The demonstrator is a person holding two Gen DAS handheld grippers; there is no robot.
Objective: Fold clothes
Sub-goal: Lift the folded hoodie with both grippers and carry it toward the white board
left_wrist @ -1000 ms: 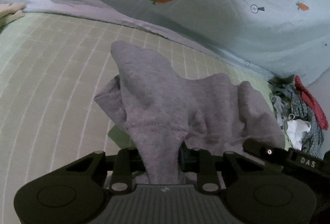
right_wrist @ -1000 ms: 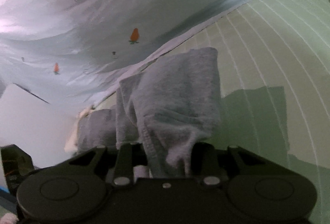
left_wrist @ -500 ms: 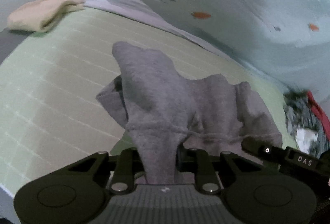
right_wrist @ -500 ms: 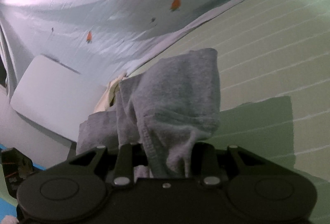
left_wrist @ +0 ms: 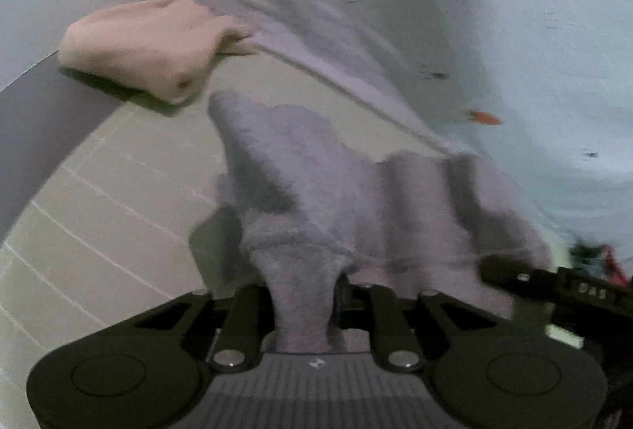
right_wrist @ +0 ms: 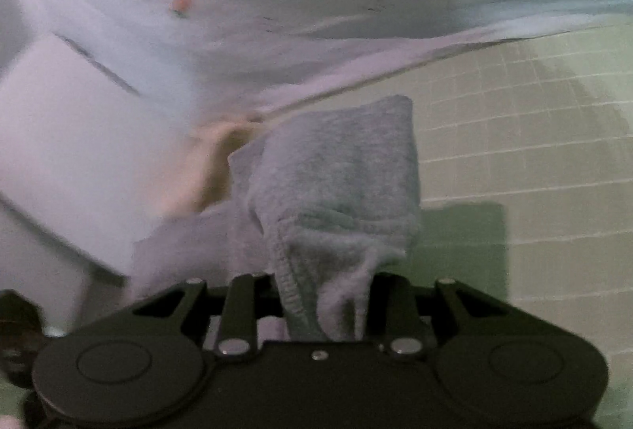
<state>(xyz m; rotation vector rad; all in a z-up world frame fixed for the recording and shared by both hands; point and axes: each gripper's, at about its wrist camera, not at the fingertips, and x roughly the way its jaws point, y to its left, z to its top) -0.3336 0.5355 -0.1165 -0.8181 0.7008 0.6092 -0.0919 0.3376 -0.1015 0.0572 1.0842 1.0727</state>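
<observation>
**A:** So what's the grey thing, a towel?

**B:** Looks like a soft, fuzzy grey garment point(left_wrist: 316, 191), knit like fleece or sweatshirt stuff, with a stitched hem. It's bunched into thick folds and lifted off the bed, hanging between the two tools.

**A:** Who's got hold of it?

**B:** Both. The left gripper point(left_wrist: 302, 294) has a gathered wad of the cloth running down between its black fingers point(left_wrist: 245, 310); the gap is narrow and just now widening a bit, cloth still in it. The right gripper point(right_wrist: 324, 294) has its fingers point(right_wrist: 241, 306) pinched close on another bunch, the ribbed hem edge showing right there.

**A:** And underneath?

**B:** A pale green bed sheet point(left_wrist: 99, 223) with a thin white grid, flat and smooth. A light blue quilt point(left_wrist: 534, 33) with little orange carrot prints is rumpled along the far edge of the bed, its hem running diagonally.

**A:** Anything else on the bed?

**B:** A folded cream cloth point(left_wrist: 146, 45), soft and rounded, by the bed's far left corner, just past the grey garment. The right view is blurry, but you can see a peachy bit of it point(right_wrist: 221, 152) behind the grey folds.
</observation>
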